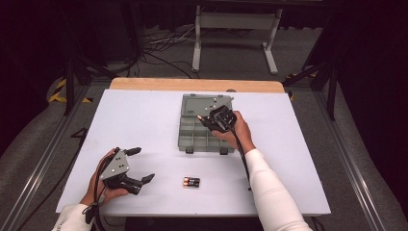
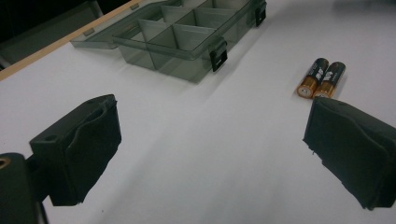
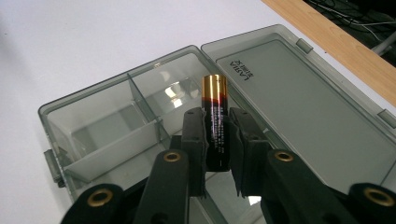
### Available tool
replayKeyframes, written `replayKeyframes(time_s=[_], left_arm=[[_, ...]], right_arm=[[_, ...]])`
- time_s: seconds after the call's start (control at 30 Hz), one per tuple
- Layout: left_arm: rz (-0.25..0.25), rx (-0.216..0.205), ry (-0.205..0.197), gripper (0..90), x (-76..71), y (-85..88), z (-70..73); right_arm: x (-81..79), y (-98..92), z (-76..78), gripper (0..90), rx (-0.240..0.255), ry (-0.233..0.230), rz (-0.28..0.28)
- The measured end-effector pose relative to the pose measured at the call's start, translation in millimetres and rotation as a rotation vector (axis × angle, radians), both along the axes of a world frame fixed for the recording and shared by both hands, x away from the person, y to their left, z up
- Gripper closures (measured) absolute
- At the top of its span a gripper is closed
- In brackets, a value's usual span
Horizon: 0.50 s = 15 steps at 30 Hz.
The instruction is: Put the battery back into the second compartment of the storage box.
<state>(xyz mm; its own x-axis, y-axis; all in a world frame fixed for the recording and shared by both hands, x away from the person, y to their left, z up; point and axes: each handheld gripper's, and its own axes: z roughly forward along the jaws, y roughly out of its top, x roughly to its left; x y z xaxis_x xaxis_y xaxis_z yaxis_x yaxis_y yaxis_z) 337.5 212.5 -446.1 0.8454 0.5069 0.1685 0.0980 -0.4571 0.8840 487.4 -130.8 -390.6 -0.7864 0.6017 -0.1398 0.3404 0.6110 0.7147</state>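
Right gripper (image 1: 208, 119): clenched on one battery (image 3: 215, 122); seen over the box in the high view, held by the right hand (image 1: 238, 132), white sleeve behind it.
Held battery: upright between the two black pads in the right gripper view, gold end up and clear of the pads, black body pinched at mid-length. It sits above the compartments, close to the hinge line between tray and lid. Whether its lower end touches the box floor I cannot tell.
Box (image 1: 188, 126): grey see-through plastic organiser, open, on the white table (image 1: 144, 125) toward the far side. Lid (image 3: 299, 98) laid flat back toward the wooden edge (image 1: 192, 84). Thin walls split the tray into compartments. Two black latches on the near rim; one latch (image 2: 218, 54) is plain in the left gripper view.
Loose batteries (image 1: 191, 182): two, lying side by side and touching, flat on the table, near the person's edge and well apart from the box. In the left gripper view they lie just beyond the right-hand pad, gold ends toward the camera.
Left gripper (image 1: 140, 164): released, jaws wide apart, nothing between them; low over the table at the near left, pointing toward the loose batteries. Grey three-cornered plate on top.
Left hand (image 1: 103, 190): wrapped round the gripper body, cable trailing toward the table's near edge.
Table: white top, wooden strip along the far edge.
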Motion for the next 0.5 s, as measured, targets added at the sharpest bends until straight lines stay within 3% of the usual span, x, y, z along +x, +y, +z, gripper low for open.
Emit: replayKeyframes(time_s=[0.5], left_arm=[[0.000,-0.011,0.007,4.0,-0.2,0.7,0.3]], right_arm=[[12.0,9.0,-12.8,77.6,-0.022,0.039,-0.013]])
